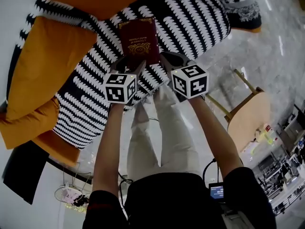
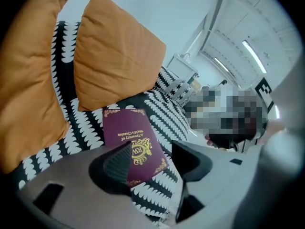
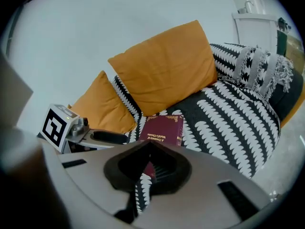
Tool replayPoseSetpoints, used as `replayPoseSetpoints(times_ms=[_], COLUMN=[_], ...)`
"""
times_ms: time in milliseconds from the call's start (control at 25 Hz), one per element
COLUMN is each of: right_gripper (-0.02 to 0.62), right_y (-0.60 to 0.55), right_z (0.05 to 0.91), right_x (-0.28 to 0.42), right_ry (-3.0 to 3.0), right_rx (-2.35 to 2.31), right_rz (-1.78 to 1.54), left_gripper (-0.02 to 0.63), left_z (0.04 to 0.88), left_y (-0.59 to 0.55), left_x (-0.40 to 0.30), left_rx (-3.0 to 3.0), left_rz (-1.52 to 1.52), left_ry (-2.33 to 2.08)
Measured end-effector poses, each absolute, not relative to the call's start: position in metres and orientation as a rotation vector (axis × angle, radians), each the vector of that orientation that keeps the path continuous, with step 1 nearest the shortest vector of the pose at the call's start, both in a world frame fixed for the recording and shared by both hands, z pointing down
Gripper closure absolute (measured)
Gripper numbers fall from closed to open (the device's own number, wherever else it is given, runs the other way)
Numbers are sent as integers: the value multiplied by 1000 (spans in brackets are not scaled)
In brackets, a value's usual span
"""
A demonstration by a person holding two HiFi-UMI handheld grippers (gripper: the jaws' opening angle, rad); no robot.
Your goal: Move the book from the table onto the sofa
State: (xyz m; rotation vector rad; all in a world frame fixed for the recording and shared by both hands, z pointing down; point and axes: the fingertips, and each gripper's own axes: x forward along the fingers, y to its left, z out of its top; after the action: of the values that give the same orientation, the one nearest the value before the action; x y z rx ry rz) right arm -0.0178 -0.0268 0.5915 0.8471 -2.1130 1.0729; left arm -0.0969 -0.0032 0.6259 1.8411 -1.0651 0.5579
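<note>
Book (image 1: 138, 41) flat on the sofa (image 1: 190, 18), cushions (image 1: 47, 61) just behind

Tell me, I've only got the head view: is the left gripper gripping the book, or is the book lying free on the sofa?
Observer: Free, it seems. In its own view the left gripper has its jaws apart. The book lies flat on the sofa, its near corner between them.
Operator: And the right gripper?
Observer: Its own view shows the jaws shut together, with nothing between them.
</note>
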Motion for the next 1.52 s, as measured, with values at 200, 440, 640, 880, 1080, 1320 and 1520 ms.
replayPoseSetpoints(times_ms=[200, 440, 640, 880, 1080, 1320, 1520], right_gripper=[578, 578, 578, 578, 578, 578, 578], right_y=[-31, -26, -24, -22, -16, -18, -19], right_z=[558, 532, 494, 448, 419, 372, 330], right_x=[-29, -34, -26, -28, -31, -30, -28], right_ry=[-2154, -2181, -2196, -2225, -2249, -2290, -2344], right_rx=[852, 842, 887, 906, 924, 960, 989], right_rz=[1065, 1021, 1023, 989, 948, 905, 851], left_gripper=[387, 485, 559, 589, 589, 589, 589], left_z=[593, 566, 528, 474, 436, 387, 343], left_y=[-14, -19, -8, -1, 5, 9, 6], left_x=[-102, -104, -106, -116, -116, -108, -103], left_rx=[1894, 1901, 1896, 1950, 2017, 2077, 2150], left_rz=[579, 555, 540, 508, 473, 457, 438], left_ry=[-1070, -1112, -1144, -1144, -1154, -1152, -1170])
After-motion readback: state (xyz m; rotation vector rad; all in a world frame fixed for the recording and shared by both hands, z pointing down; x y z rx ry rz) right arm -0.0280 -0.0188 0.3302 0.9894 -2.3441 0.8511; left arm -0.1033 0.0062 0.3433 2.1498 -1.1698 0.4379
